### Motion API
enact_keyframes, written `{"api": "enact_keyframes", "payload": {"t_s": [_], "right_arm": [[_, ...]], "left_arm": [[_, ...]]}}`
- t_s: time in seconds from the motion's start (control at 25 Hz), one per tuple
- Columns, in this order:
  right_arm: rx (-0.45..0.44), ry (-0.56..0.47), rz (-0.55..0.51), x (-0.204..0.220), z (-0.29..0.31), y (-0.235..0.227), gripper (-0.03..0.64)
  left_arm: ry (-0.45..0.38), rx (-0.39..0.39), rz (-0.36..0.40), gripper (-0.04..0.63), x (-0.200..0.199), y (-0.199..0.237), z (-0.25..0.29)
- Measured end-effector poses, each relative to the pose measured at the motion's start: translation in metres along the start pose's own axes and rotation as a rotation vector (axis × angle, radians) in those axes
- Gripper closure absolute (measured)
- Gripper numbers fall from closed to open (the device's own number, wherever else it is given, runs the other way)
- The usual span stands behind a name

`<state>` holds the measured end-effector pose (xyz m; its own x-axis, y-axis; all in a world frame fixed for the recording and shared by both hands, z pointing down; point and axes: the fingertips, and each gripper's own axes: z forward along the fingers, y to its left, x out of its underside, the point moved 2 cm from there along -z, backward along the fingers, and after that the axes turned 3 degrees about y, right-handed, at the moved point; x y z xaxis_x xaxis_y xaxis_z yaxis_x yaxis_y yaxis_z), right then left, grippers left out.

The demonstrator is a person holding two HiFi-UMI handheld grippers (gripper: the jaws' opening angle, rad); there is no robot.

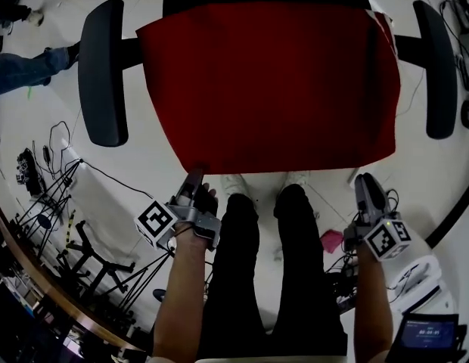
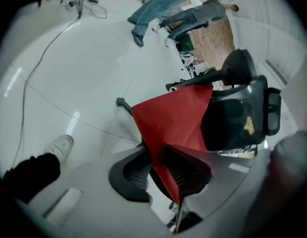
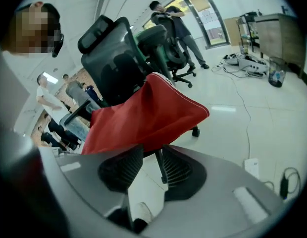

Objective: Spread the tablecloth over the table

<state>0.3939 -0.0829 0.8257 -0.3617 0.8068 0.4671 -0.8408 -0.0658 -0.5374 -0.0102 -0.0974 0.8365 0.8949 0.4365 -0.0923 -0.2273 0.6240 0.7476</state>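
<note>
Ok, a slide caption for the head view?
Red cloth draped over an office chair; left gripper open around its near-left corner, right gripper open just short of the near-right corner.

Gripping the left grey plastic hand-held gripper (image 1: 195, 175) at the end of a bare forearm (image 1: 176, 293), pointed forward and down, jaws parted. Gripping the matching right hand-held gripper (image 1: 364, 180) alongside on the other bare forearm (image 1: 373, 301), same downward tilt, jaws likewise parted.
</note>
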Motion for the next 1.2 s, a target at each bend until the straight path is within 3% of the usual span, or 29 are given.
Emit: {"api": "enact_keyframes", "payload": {"t_s": [0.04,0.32,0.44,0.52,0.6,0.72,0.8,0.96,1.2], "right_arm": [[-0.013,-0.007,0.061,-0.002,0.003,-0.002,0.472],[-0.131,-0.054,0.498,-0.015,0.031,-0.010,0.324],[-0.147,-0.055,0.594,-0.014,0.040,-0.008,0.322],[-0.150,-0.058,0.612,-0.012,0.046,-0.008,0.385],[-0.140,-0.068,0.578,-0.014,0.051,-0.009,0.507],[-0.123,-0.073,0.506,-0.017,0.050,-0.006,0.581],[-0.079,-0.062,0.388,-0.020,0.040,-0.002,0.592],[-0.015,-0.058,-0.012,-0.034,0.023,0.023,0.598],[0.021,-0.126,-0.271,-0.063,-0.012,0.060,0.600]], "left_arm": [[-0.005,-0.020,0.045,0.511,0.001,-0.001,0.000],[-0.030,-0.047,0.157,0.535,0.003,-0.006,-0.006],[-0.039,-0.037,0.193,0.538,0.007,-0.012,-0.010],[-0.041,-0.043,0.204,0.540,0.008,-0.011,-0.007],[-0.042,-0.066,0.235,0.548,0.005,-0.007,-0.002],[-0.052,-0.109,0.344,0.558,0.002,-0.008,-0.003],[-0.069,-0.125,0.446,0.561,0.003,-0.017,-0.008],[-0.112,-0.150,0.667,0.565,0.006,-0.041,-0.023],[-0.182,-0.162,0.897,0.566,0.009,-0.087,-0.050]]}}
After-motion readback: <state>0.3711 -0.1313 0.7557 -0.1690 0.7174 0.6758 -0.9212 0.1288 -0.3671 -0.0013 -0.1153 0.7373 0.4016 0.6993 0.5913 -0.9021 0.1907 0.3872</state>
